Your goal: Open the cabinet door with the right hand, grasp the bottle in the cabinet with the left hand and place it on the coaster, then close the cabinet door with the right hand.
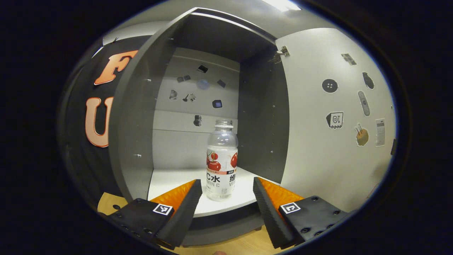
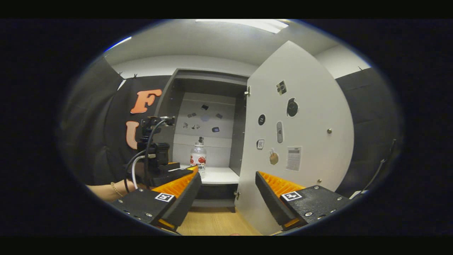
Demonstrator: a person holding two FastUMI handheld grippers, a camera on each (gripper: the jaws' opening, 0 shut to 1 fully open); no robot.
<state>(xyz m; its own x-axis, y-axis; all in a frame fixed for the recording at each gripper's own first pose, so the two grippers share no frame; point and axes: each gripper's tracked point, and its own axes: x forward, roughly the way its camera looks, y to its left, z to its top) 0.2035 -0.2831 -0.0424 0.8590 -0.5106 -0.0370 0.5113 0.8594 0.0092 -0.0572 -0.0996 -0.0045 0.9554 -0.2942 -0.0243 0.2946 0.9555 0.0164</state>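
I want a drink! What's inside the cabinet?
One bottle stands upright on the cabinet's white shelf, near its front edge. Small stickers dot the back wall. The bottle covers the shelf and wall straight behind it.

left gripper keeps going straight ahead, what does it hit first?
Most likely the bottle: it stands upright on the cabinet shelf, in line with the gap of the open left gripper. Nothing shows between them, though depth is hard to judge.

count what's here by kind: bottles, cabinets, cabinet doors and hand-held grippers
bottles: 1, the bottle standing inside
cabinets: 1, the cabinet
cabinet doors: 1, the cabinet door, swung open
hand-held grippers: 2, the left hand-held gripper and the right hand-held gripper
total: 5
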